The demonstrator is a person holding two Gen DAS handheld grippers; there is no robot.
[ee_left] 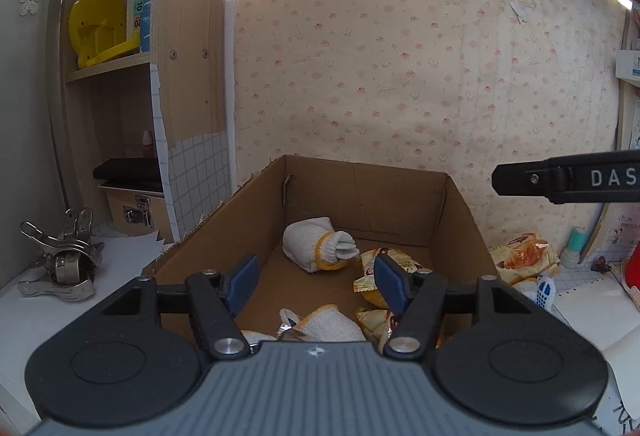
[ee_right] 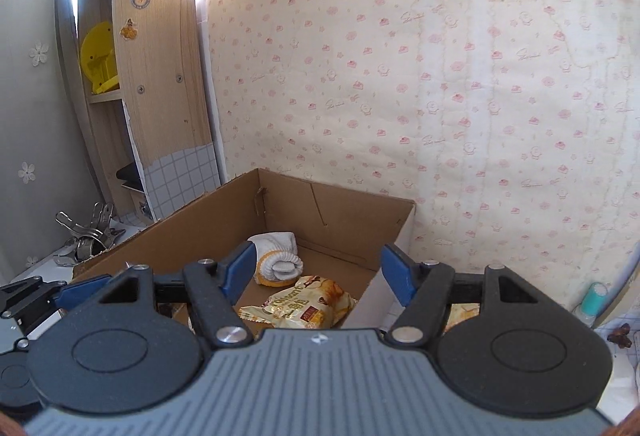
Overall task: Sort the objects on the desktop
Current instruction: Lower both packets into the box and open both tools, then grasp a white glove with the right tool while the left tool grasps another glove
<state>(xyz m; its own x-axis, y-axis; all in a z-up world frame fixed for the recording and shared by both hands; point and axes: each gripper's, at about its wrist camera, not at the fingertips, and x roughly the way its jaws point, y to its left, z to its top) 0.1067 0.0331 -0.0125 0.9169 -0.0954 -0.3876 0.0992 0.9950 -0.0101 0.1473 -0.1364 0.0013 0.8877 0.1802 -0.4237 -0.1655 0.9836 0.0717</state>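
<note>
Open cardboard box [ee_left: 460,236] stands on the white bench [ee_left: 24,300] against the patterned wallpaper [ee_left: 400,75]; a wooden shelf unit [ee_left: 188,55] rises to its left.

Left gripper [ee_left: 316,282] hovers over the near rim of the box, blue fingers [ee_left: 244,282] spread wide, nothing between them. Right gripper [ee_right: 322,276] hangs above the box's right side, fingers [ee_right: 396,278] likewise wide apart and empty.

Inside the box: a rolled white glove with yellow cuff [ee_left: 316,246] toward the back, more gloves [ee_left: 332,326] at the near wall, and croissant snack packets [ee_right: 304,302] on the right of the floor.

Outside, just beside the box's right wall, another croissant packet [ee_left: 524,256] lies on the bench. A heap of metal clips [ee_left: 64,260] sits on the bench well left of the box.
</note>
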